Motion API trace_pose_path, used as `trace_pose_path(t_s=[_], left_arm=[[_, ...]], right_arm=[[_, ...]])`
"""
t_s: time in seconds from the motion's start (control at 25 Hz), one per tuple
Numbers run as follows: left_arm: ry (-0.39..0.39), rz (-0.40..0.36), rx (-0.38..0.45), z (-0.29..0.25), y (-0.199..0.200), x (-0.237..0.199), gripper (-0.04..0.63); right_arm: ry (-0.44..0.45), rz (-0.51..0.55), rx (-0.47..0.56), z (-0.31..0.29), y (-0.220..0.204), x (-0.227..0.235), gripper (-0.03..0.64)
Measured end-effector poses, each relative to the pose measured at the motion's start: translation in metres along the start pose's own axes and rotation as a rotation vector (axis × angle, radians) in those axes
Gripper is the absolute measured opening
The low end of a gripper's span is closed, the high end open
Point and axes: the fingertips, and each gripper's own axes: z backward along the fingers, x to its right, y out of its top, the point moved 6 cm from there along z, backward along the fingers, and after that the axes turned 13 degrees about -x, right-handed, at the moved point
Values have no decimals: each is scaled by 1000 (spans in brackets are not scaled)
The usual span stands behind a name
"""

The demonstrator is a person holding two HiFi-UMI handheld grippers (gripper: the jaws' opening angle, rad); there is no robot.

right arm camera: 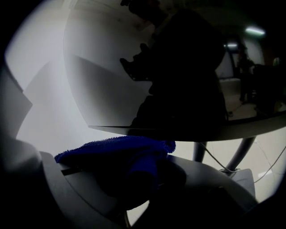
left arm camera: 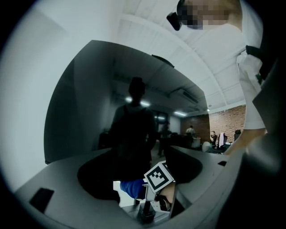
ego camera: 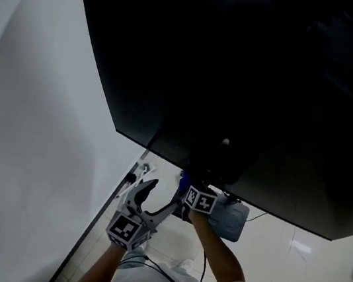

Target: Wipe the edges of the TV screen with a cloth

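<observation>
Two jaws of the right gripper (right arm camera: 143, 173) clamp a fuzzy blue cloth (right arm camera: 117, 154) right at the glossy black TV screen's (ego camera: 242, 68) lower edge; left gripper (ego camera: 157, 197) gapes wide, empty.

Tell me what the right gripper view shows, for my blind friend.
The right gripper holds a fuzzy blue cloth in its fingers, right under the bottom edge of the dark TV screen. A white wall is behind, and the TV's stand legs show at the right.

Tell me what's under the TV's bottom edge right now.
The blue cloth, clamped in the right gripper, sits right under the TV edge; a stand leg and cable show beyond. Actual contact is lost in shadow.
</observation>
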Motion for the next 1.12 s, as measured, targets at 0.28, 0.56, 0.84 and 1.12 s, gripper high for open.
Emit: trace_pose_path(t_s=[0.28,0.56,0.84,1.12], left_arm=[[85,58,3,35,-4,-53,333],[162,99,1,63,-4,-73,333],[216,151,22,83,-5,-91,333],[261,154,38,98,-11,-108,333]], right_arm=[[63,57,-28,-54,15,-68,77],[105,117,-49,-74,25,-109,77],[150,185,-69,-95,32,-154,77],[178,236,-91,-117,40,-195,77]])
